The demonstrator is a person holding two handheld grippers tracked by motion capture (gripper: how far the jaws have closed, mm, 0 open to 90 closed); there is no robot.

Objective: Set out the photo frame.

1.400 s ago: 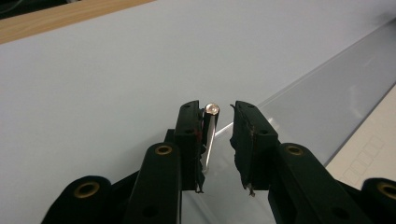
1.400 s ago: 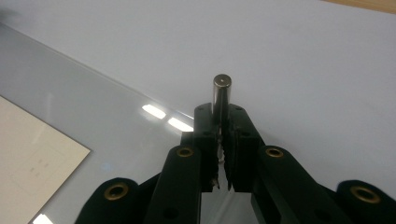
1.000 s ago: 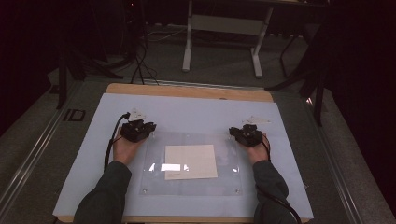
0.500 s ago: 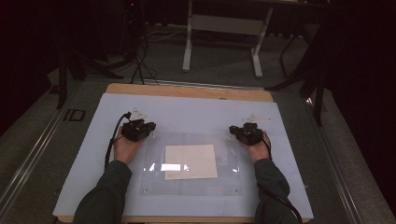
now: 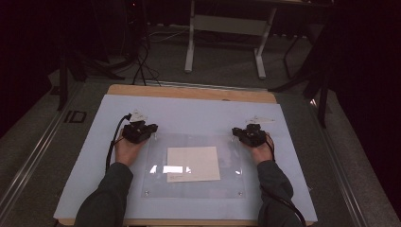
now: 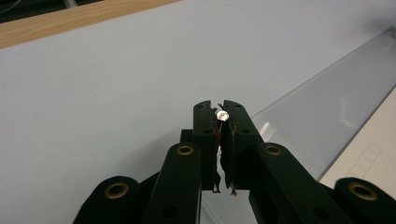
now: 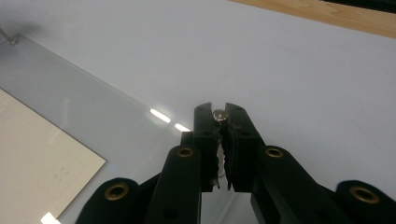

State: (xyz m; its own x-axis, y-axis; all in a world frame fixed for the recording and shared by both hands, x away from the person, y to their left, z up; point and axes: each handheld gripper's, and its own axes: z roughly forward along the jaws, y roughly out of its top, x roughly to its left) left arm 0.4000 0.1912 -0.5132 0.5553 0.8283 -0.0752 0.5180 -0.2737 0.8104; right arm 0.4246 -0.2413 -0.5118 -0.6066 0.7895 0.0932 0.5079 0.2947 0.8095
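Two grippers sit on the pale blue mat [image 5: 198, 109], one at each far corner of a clear acrylic sheet [image 5: 194, 184]. Left gripper [image 5: 140, 131]: held in the person's left hand [image 5: 126, 147], resting at the sheet's far left corner. Its jaws have just been closing and now stand nearly together, pinched on a small shiny screw head [image 6: 222, 115] that stands at that corner of the sheet; the screw shows between the jaw tips in the left gripper view. Middle: a cream paper card [image 5: 193, 163] lies flat under or on the sheet, which one I cannot tell, well apart from both grippers. Faint printed boxes on it, too small to read. Right gripper [image 5: 249, 134]: held in the right hand [image 5: 261, 150] at the sheet's far right corner, jaws drawn together on a second screw head [image 7: 219, 115], seen between the tips in the right gripper view. Wooden table edge [image 5: 189, 92] runs beyond the mat.
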